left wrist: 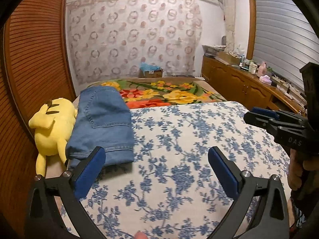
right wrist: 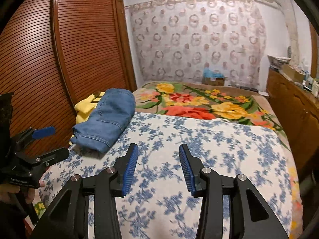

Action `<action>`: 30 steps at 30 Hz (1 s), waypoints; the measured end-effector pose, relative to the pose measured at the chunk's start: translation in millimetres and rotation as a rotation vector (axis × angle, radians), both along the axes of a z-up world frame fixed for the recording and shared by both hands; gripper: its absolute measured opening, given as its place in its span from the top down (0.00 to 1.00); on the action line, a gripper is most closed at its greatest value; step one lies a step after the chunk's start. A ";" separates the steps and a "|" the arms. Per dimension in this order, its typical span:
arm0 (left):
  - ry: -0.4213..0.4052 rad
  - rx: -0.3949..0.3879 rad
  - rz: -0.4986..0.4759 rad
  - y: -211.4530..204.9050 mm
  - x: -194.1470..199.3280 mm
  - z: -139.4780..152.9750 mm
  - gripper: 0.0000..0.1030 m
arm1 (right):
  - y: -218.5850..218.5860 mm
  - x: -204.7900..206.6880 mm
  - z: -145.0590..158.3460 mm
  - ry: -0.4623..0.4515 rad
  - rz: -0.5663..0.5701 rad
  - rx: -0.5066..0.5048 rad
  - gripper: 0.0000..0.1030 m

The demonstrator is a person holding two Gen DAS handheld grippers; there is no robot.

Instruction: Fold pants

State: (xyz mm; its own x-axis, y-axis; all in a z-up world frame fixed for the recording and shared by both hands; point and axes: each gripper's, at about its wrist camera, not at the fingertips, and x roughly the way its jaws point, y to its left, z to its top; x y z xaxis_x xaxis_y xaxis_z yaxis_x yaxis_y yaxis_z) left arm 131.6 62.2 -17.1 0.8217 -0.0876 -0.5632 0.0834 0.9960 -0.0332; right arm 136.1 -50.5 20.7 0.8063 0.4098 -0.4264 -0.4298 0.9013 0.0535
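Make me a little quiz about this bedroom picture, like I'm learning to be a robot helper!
1. True or false: the jeans lie folded on the bed, with nothing gripping them.
2. What lies right beside the jeans, on the wardrobe side? A) a yellow plush toy B) a red pillow C) a shoe
3. Fill in: both the left gripper and the right gripper are ____, with only the blue-flowered sheet beneath them.

Key: 1 true. 2 A, the yellow plush toy. 3 open.
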 end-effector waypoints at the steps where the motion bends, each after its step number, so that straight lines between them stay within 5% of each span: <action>1: -0.004 0.003 -0.005 -4.3 -2.0 1.4 0.00 | -4.8 -7.1 1.3 -0.005 -0.010 0.004 0.51; 13: -0.016 0.026 -0.014 -44.1 -26.5 13.9 0.00 | -40.8 -70.2 13.7 -0.046 -0.111 0.006 0.25; 30: -0.153 0.021 0.013 -56.3 -61.4 64.9 0.00 | -70.9 -135.2 43.6 -0.178 -0.195 0.046 0.24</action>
State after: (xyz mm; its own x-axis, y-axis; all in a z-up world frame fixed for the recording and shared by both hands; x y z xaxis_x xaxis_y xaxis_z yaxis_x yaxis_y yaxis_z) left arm 70.2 5.8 47.8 0.8991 -0.0657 -0.4329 0.0728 0.9973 -0.0001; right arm 0.9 -121.4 64.3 0.9328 0.2546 -0.2551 -0.2542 0.9665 0.0353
